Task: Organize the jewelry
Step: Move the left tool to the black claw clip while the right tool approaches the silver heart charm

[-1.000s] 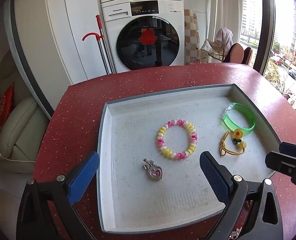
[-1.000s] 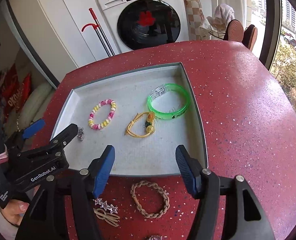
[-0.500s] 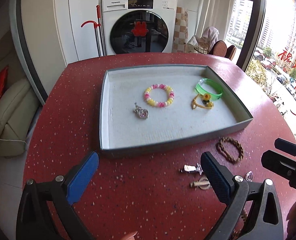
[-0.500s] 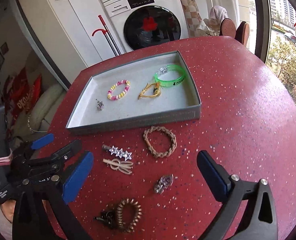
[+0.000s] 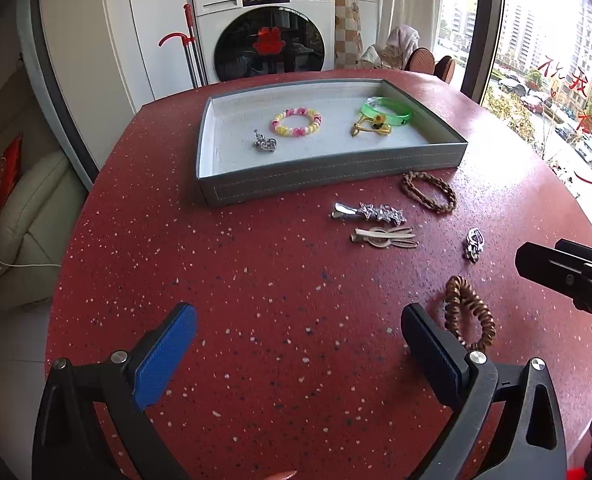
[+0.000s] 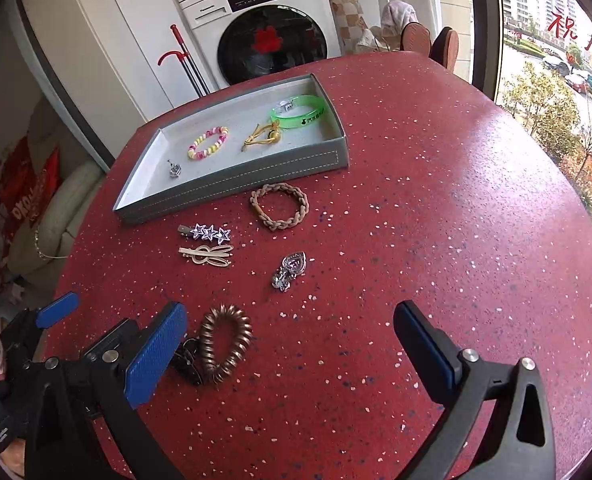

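A grey tray (image 5: 328,172) (image 6: 232,188) on the red table holds a pink-yellow bead bracelet (image 5: 296,121), a silver heart pendant (image 5: 265,143), a green bangle (image 5: 386,110) and a yellow cord charm (image 5: 370,127). On the table in front lie a braided bracelet (image 6: 279,206), a star hair clip (image 6: 206,233), a beige clip (image 6: 207,256), a silver brooch (image 6: 290,269) and a brown coil hair tie (image 6: 225,344). My left gripper (image 5: 296,344) is open and empty, near the front edge. My right gripper (image 6: 292,344) is open and empty, with the coil tie by its left finger.
A washing machine (image 5: 264,32) and white cabinets stand behind the table. A beige sofa (image 5: 20,216) is at the left. Windows are at the right. The red table top (image 6: 456,208) spreads to the right of the tray.
Both grippers have pulled back from over the tray toward the table's near edge. The loose pieces in front of the tray have come into view. Both stay open.
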